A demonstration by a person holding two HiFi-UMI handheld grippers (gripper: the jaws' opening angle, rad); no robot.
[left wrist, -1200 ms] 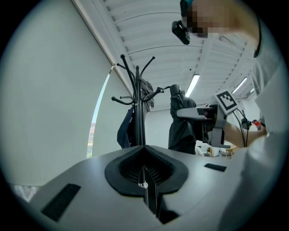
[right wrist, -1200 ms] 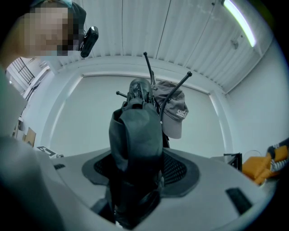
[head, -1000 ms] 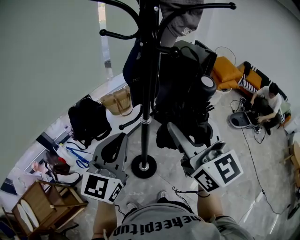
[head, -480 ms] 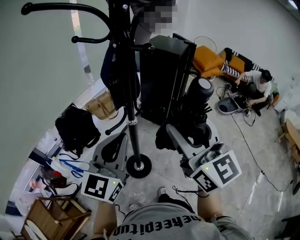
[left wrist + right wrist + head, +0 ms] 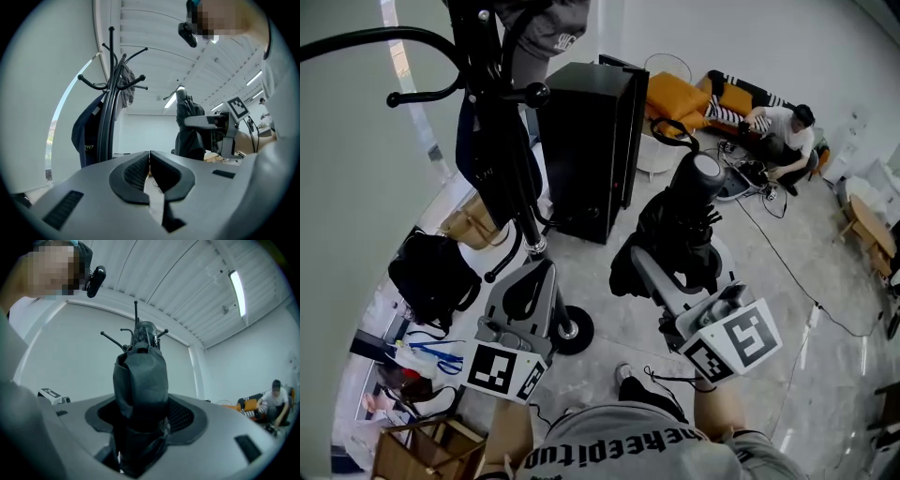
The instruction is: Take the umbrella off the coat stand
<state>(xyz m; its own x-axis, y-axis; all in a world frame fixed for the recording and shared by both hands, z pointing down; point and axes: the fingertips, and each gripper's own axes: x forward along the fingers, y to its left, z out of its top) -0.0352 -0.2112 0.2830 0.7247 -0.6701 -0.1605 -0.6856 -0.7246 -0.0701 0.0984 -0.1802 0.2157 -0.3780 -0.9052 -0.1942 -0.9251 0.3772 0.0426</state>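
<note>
Umbrella first: the folded black fabric umbrella (image 5: 682, 225) is off the tall black metal coat stand (image 5: 514, 187). It sits to the right of the stand, well apart from its pole and hooks, gripped by our right tongs (image 5: 140, 416). In the right gripper view its bundled cloth fills the gap between both pads, and its capped end points away from us.

Our left tongs (image 5: 150, 165) are closed on nothing, the two ribbed pads pressed together. We hold them near the stand's round base (image 5: 572, 330), on its near side.

On the stand hang a navy garment (image 5: 480, 155) and, higher up, a grey cap (image 5: 546, 26). Just right of the stand, behind the umbrella, stands a black cabinet (image 5: 591, 131). Left of the stand a black bag (image 5: 431, 277) and a tan bag (image 5: 471, 225) lie on the pale floor (image 5: 825, 281). Far to the stand's right a person (image 5: 780, 127) sits low beside orange cushions (image 5: 675, 94).
</note>
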